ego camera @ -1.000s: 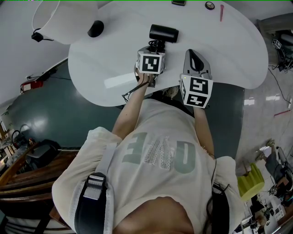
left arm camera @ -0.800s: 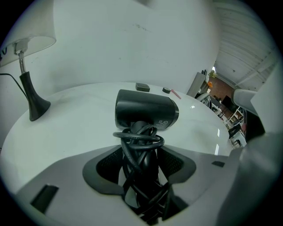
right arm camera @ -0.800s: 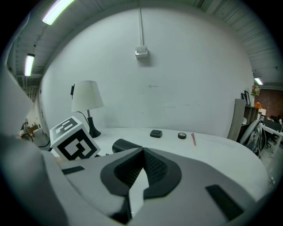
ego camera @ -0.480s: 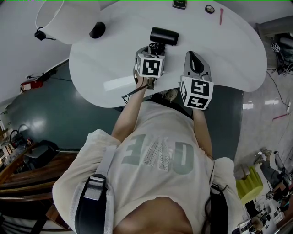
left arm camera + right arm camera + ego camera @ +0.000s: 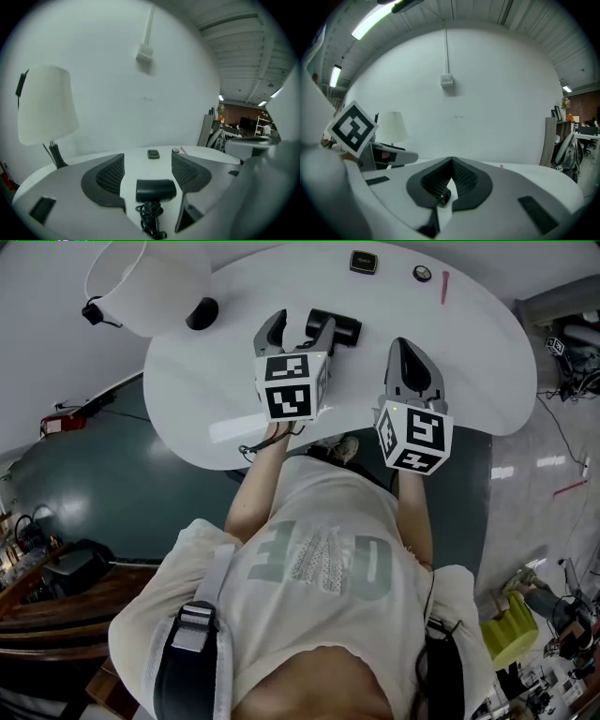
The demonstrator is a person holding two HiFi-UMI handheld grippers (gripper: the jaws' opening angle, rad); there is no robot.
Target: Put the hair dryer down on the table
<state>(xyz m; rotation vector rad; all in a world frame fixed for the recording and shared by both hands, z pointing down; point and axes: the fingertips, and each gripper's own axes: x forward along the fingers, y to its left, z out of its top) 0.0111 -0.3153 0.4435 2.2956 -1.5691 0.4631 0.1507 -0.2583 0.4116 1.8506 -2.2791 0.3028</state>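
**Item: hair dryer [image 5: 155, 190].** It is lying on the white bench [image 5: 469, 352], in the gap between the jaws of the left tongs [image 5: 147, 161] and a little short of their tips. Neither pad is touching it.

**Holding status.** The left tongs are opening, jaws standing wide to either side of the dryer and gripping nothing. This reads as a release, with the bench now carrying the dryer's weight, so the put-down is looking done or nearly so. The right tongs [image 5: 451, 164] are hanging just to the right of the left pair with their jaws together on nothing. They are apparently idling clear so as not to get in the way of the set-down.

**Appearance.** The dryer is showing as a short, dark, matte barrel lying crosswise to the left jaws. Its black cord [image 5: 152, 220] is bunching in loose coils on the side nearer the tongs' body. Whether a handle is folded under the coils cannot be told.

**Surroundings.** A white-shaded lamp [image 5: 44, 105] is standing well off to the left of the left tongs, apart from the dryer.
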